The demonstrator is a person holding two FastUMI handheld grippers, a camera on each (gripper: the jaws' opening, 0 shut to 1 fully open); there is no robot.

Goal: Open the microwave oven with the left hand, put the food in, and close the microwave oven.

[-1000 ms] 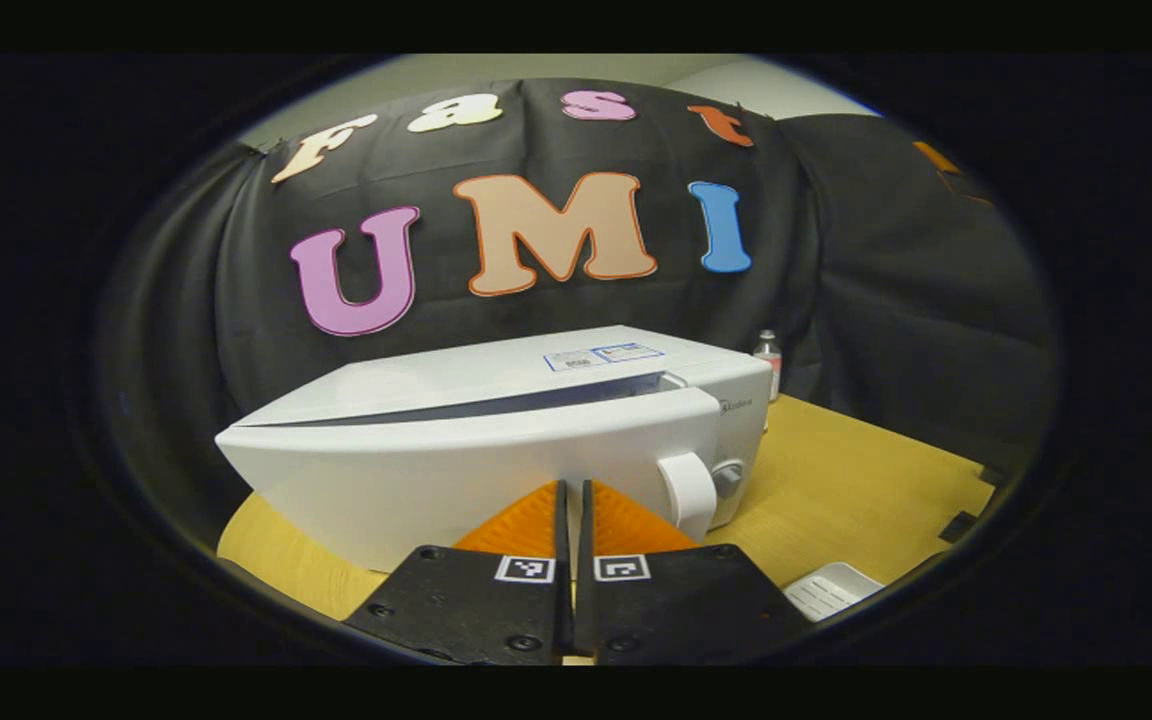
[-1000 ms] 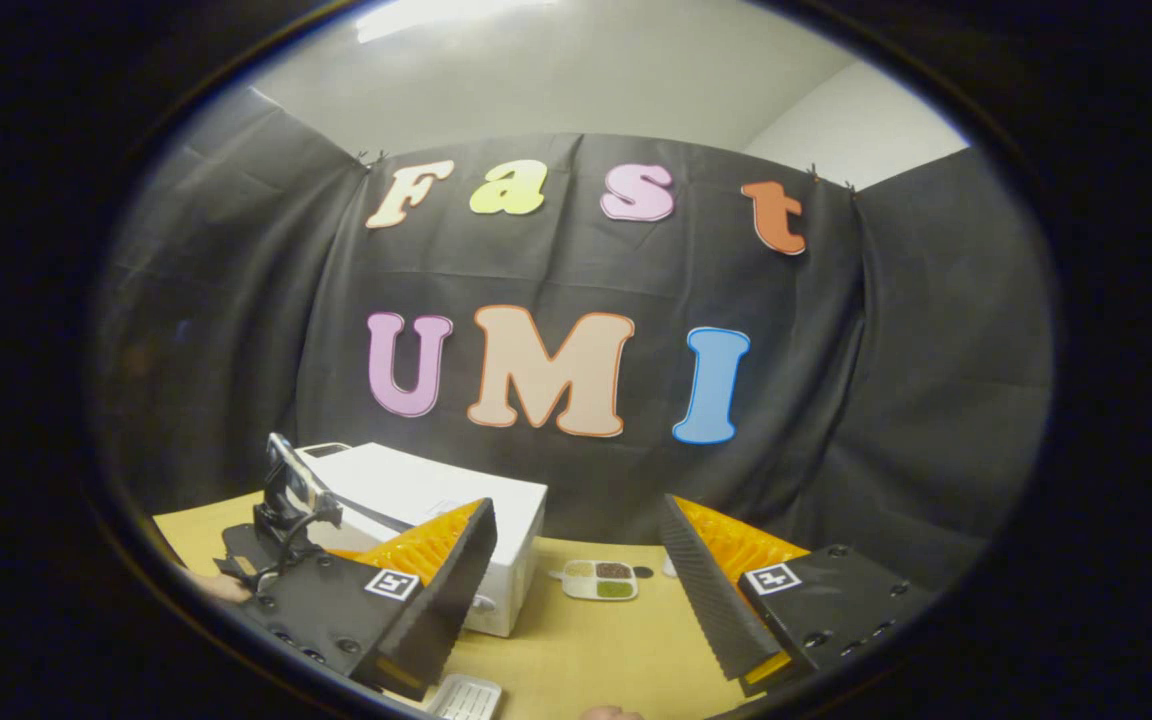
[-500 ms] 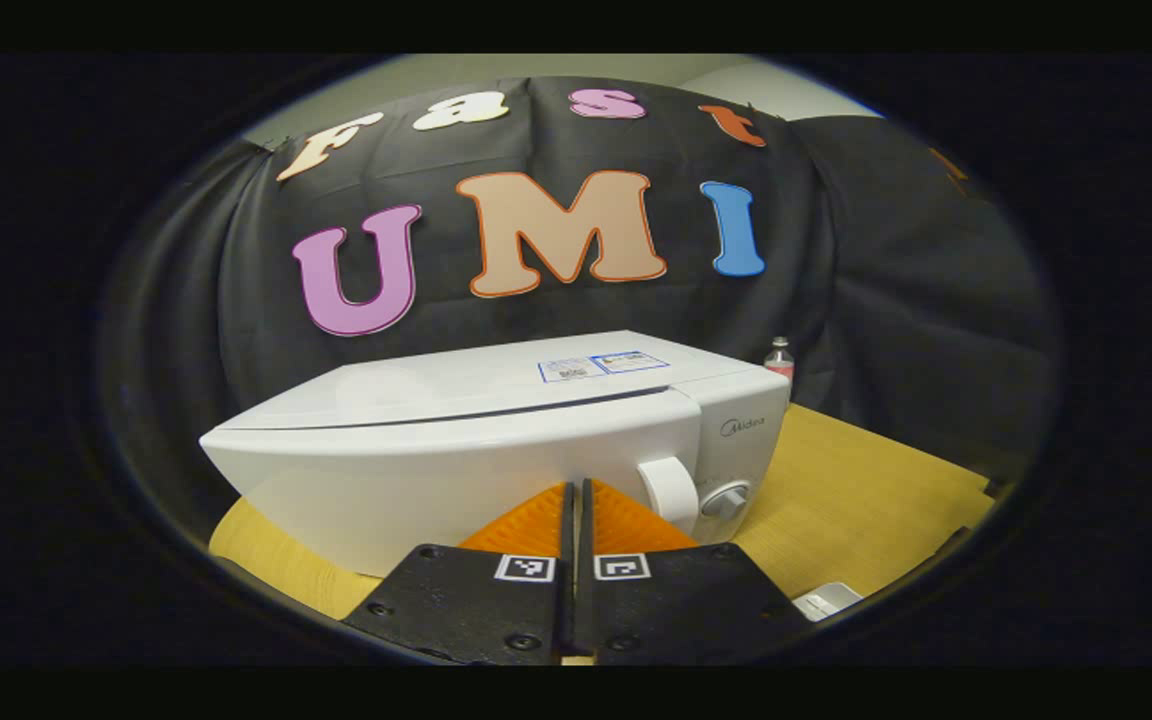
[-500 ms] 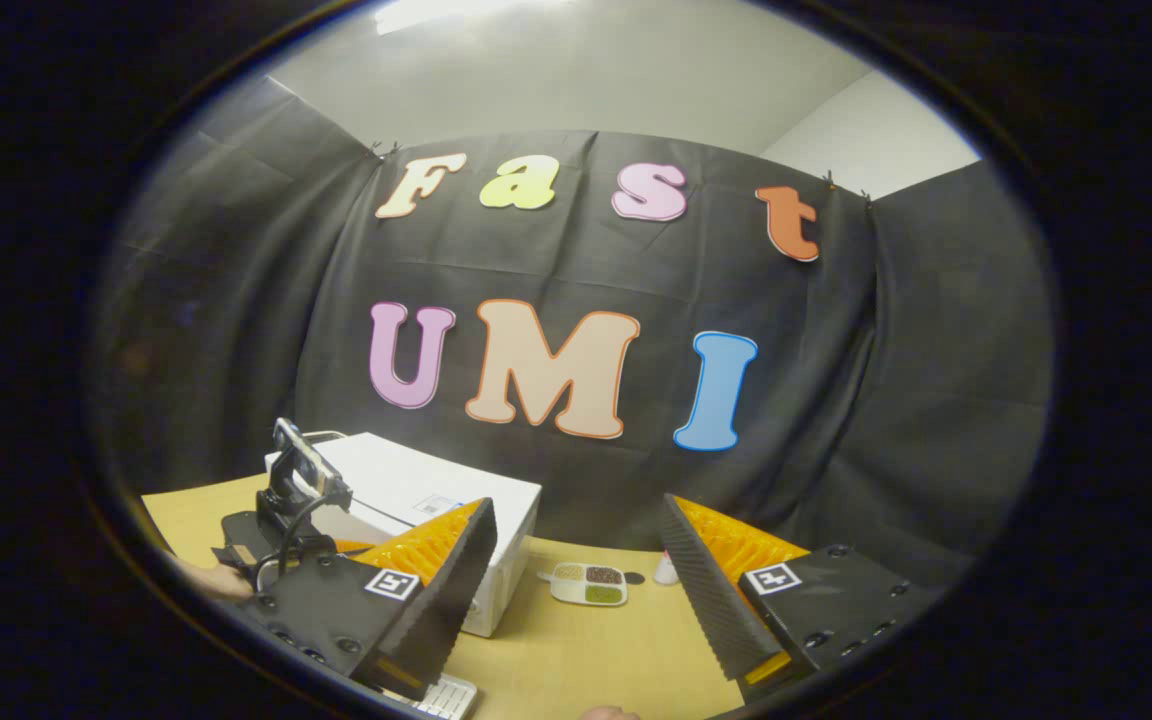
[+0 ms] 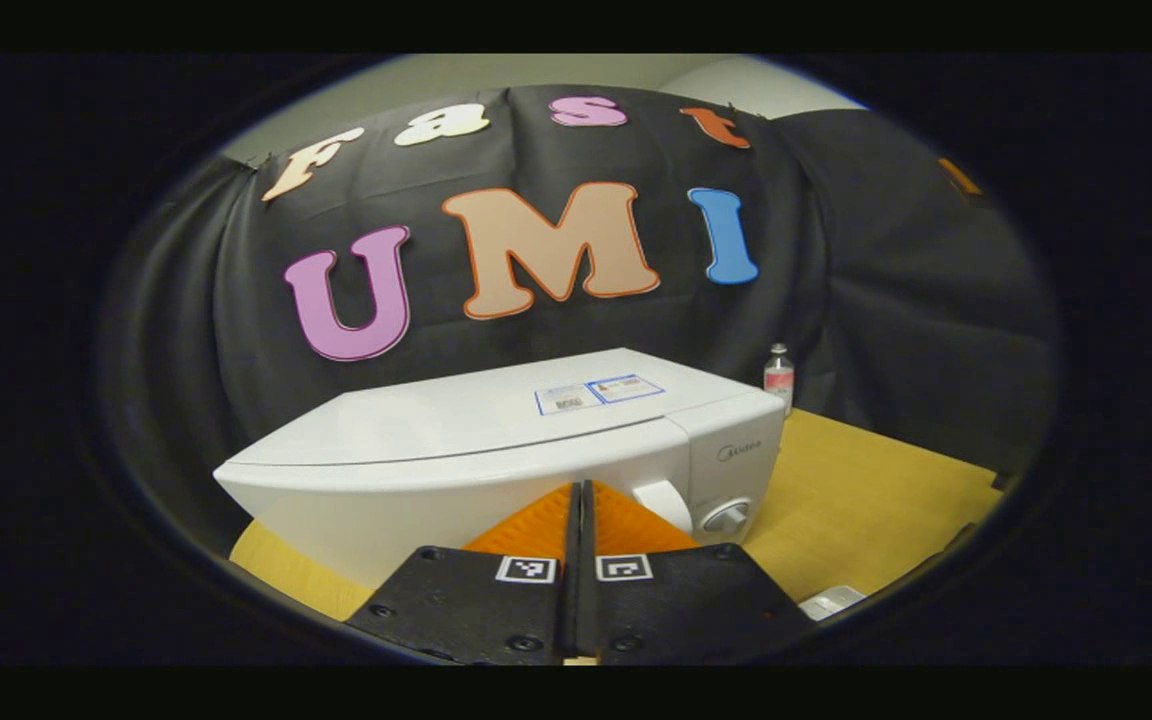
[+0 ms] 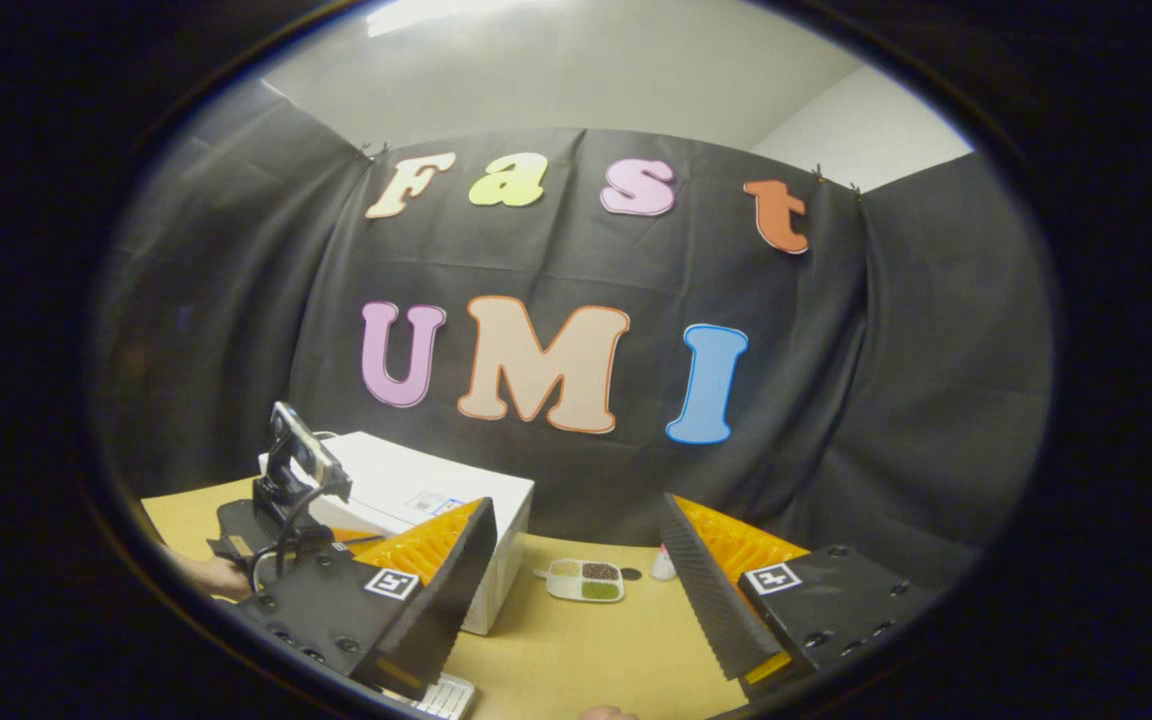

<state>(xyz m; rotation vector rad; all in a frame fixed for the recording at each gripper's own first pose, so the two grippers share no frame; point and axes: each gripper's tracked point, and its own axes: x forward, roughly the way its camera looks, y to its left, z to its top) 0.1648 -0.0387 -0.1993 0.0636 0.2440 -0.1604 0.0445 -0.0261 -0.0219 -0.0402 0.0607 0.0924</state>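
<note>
The left gripper [image 5: 576, 500], fingers clenched on nothing, presses against the microwave door [image 5: 456, 490], just left of the handle [image 5: 663, 503]. The door now sits flush; a second ago a gap showed. The right gripper [image 6: 576, 560] hangs released, well clear.

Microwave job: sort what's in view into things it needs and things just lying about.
For the job:
- microwave oven, door looks shut
- its door handle
- divided food tray on the table
- left gripper, shut, at the door
- right gripper, open

Lying about:
- small bottle behind the oven
- white ridged object, unclear what
</note>
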